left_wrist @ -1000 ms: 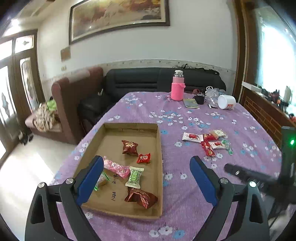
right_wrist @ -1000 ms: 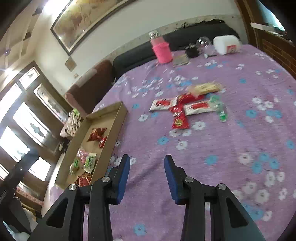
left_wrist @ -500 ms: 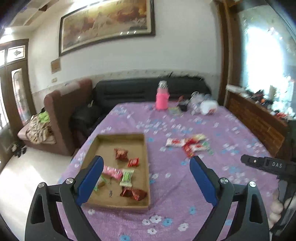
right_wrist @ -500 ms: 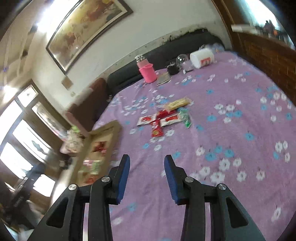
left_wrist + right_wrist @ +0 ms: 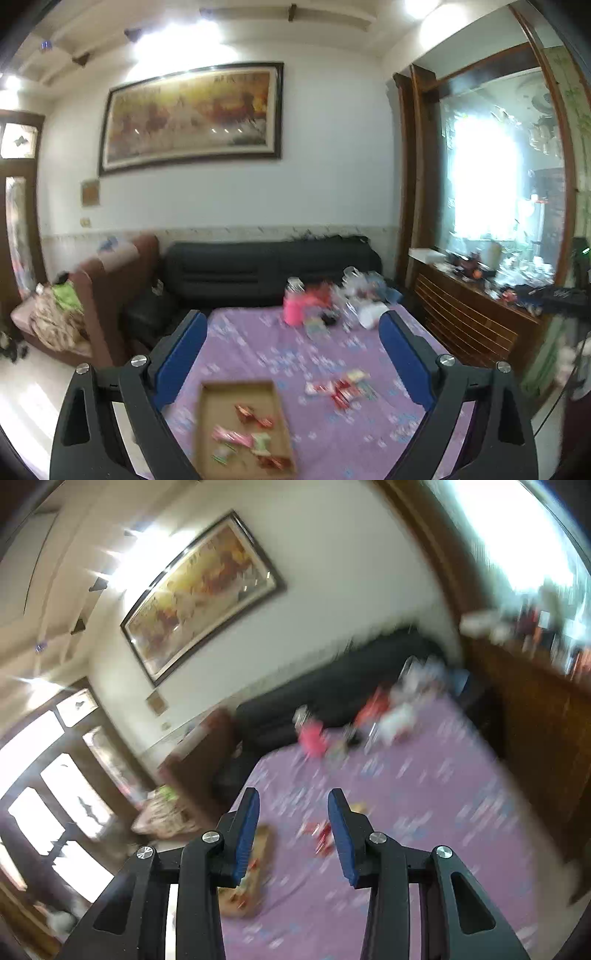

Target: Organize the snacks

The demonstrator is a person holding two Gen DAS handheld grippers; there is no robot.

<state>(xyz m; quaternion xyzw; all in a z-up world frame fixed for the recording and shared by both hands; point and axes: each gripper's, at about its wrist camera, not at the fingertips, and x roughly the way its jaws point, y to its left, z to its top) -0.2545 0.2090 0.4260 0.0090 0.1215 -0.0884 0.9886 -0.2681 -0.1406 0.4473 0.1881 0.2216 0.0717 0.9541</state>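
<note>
A cardboard tray point(image 5: 207, 424) with several wrapped snacks lies on the purple flowered tablecloth point(image 5: 258, 354), low in the left wrist view. A loose pile of red and white snack packets point(image 5: 338, 391) lies to its right. My left gripper point(image 5: 291, 354) is open wide and empty, held high and far back from the table. My right gripper point(image 5: 293, 830) is open and empty, also high above the table. The blurred right wrist view shows the tray point(image 5: 255, 871) and the packets point(image 5: 319, 834) far below.
A pink bottle point(image 5: 293, 308), a white cup point(image 5: 371, 314) and small clutter stand at the table's far end. A black sofa point(image 5: 258, 269) and a brown armchair point(image 5: 110, 295) lie behind. A wooden sideboard point(image 5: 469, 317) runs along the right.
Both grippers have pulled back and risen away from the table, tilting upward. The tray and snacks now look small and low. Both stay open and empty.
</note>
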